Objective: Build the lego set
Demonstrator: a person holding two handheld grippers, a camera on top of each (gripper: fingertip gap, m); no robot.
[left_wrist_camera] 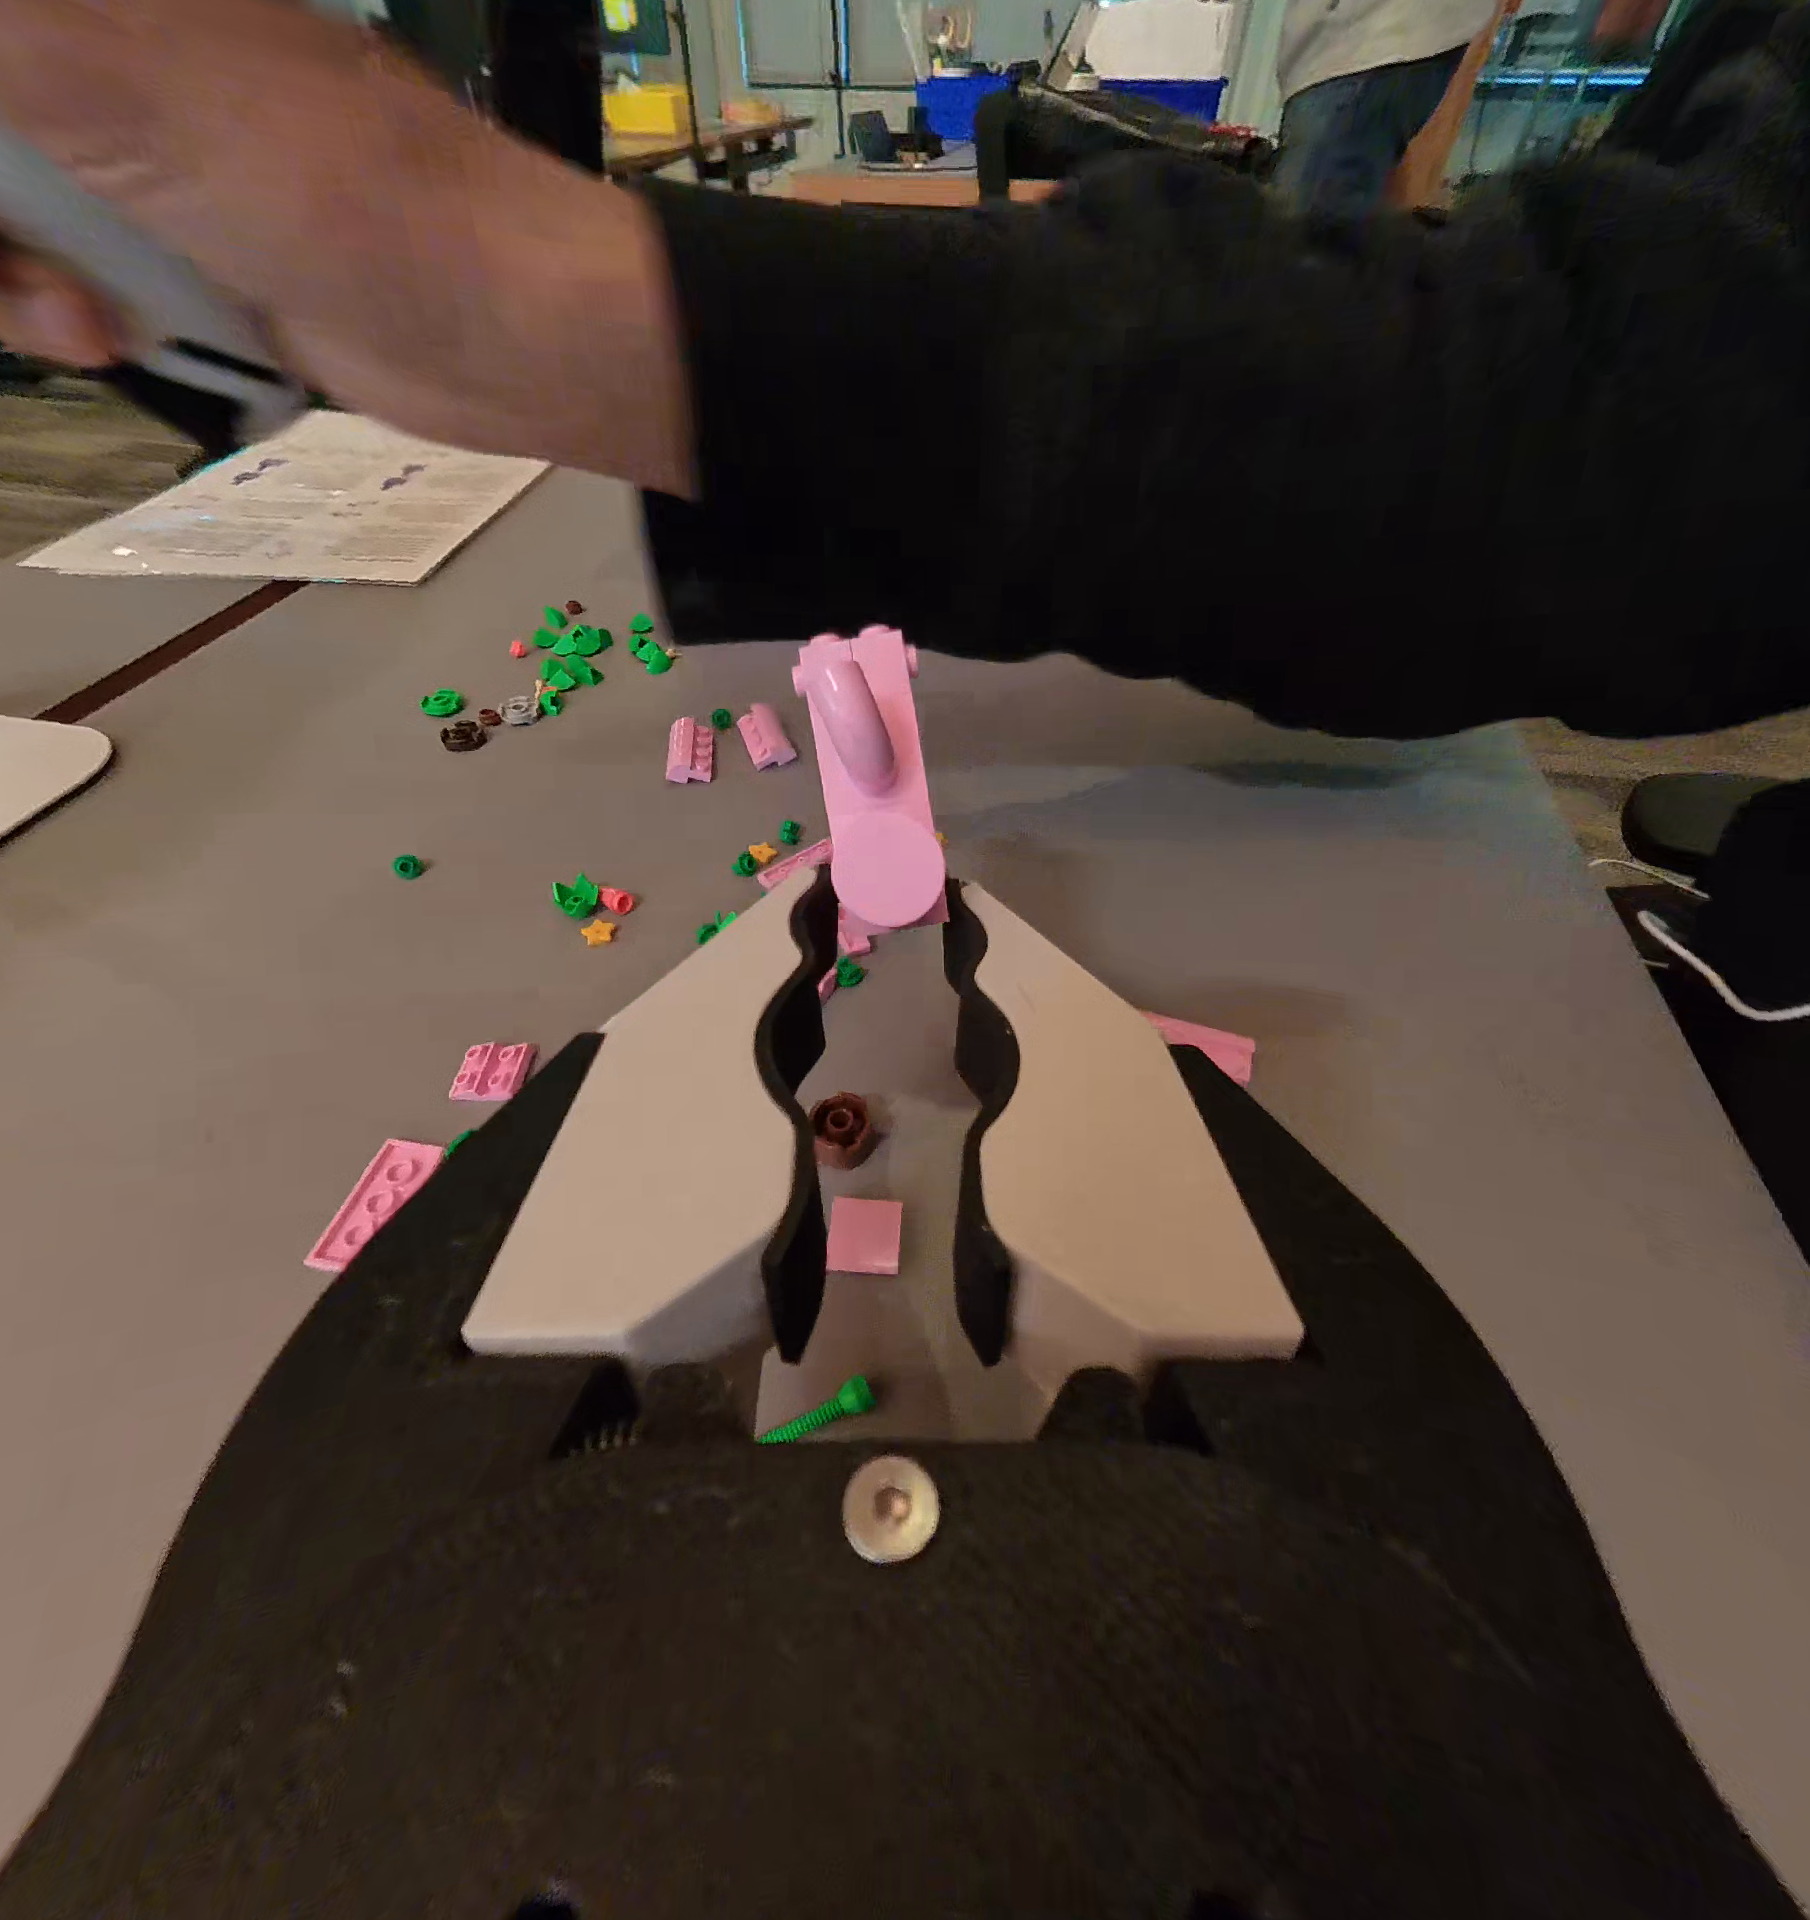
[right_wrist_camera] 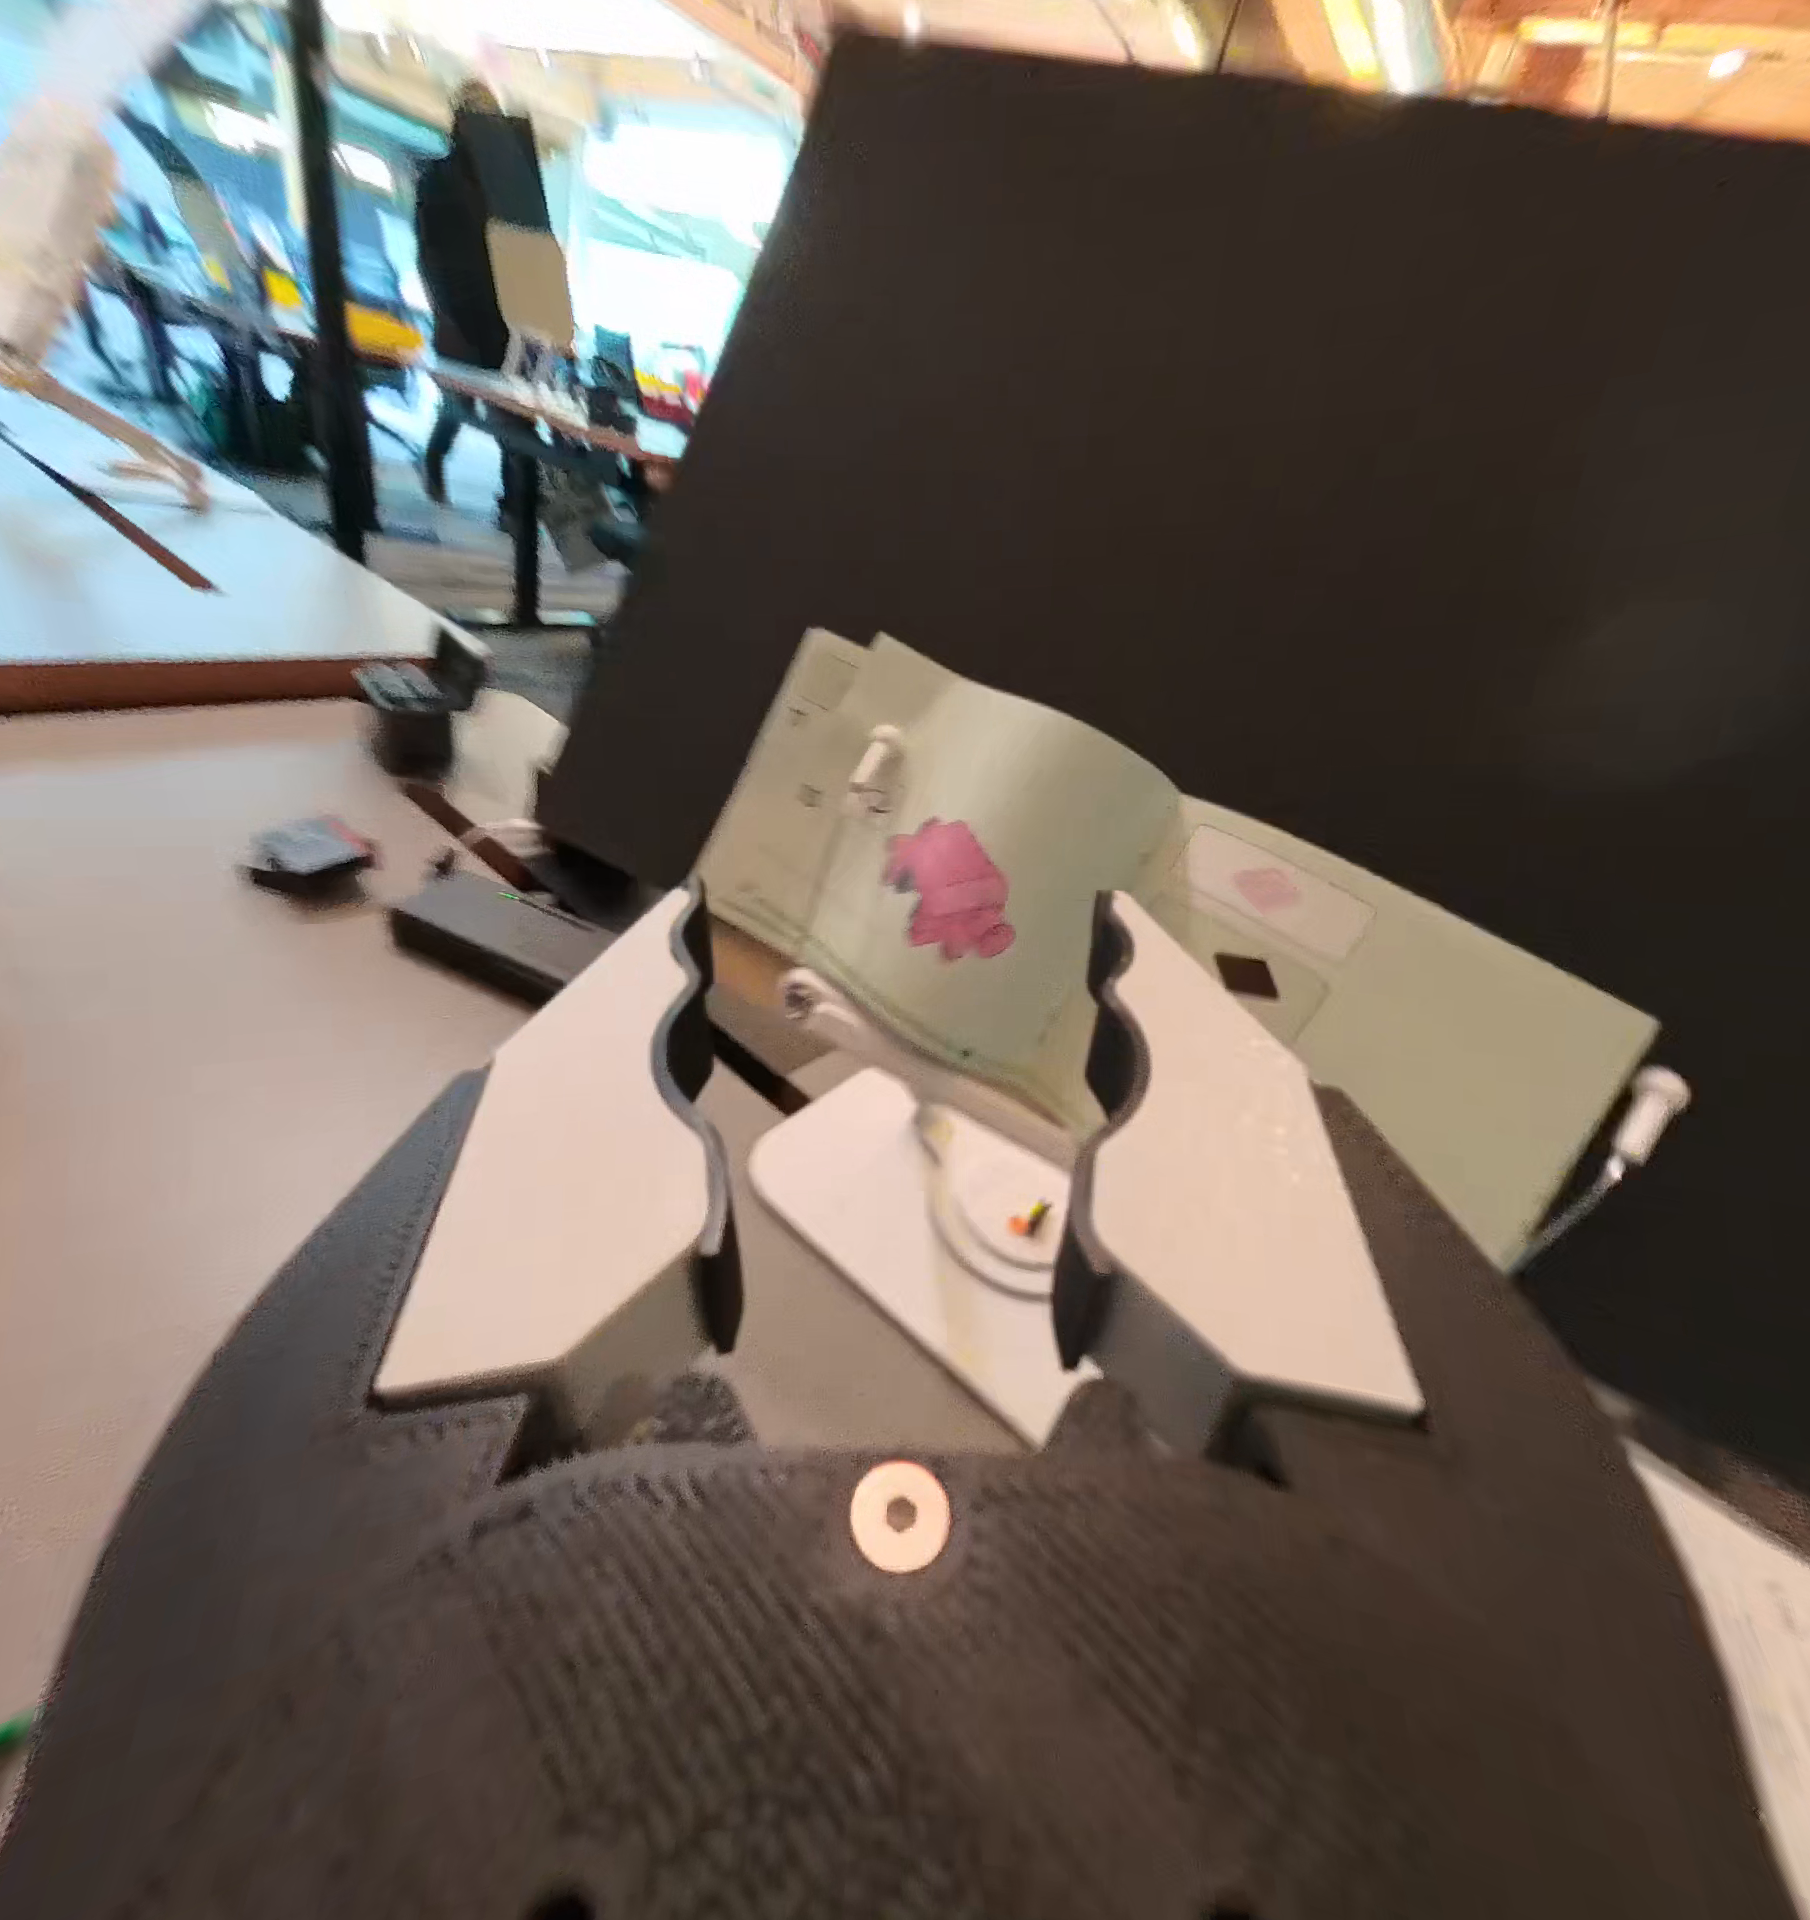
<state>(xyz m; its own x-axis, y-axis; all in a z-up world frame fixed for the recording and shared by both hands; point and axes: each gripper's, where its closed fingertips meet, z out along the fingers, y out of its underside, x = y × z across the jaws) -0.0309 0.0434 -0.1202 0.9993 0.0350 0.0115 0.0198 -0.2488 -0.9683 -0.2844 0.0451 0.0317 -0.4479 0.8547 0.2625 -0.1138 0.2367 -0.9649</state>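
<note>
Pink lego assembly stands tilted up from the left gripper, whose 2 fingertips are clamped on its lower end, just under a round pink tile. A curved lilac piece sits on its upper half. Beneath the gripper, on the grey table, lie a brown round stud, a pink square tile and a green bar. More loose parts are scattered to the left: pink plates, pink slopes and a cluster of green leaves. Farther back a printed sheet lies flat. A hand and black sleeve cross above the table, blurred.

In the right wrist view, the right gripper has its jaws well apart and holds nothing. It points toward an open booklet propped on a white stand, in front of a black board.
</note>
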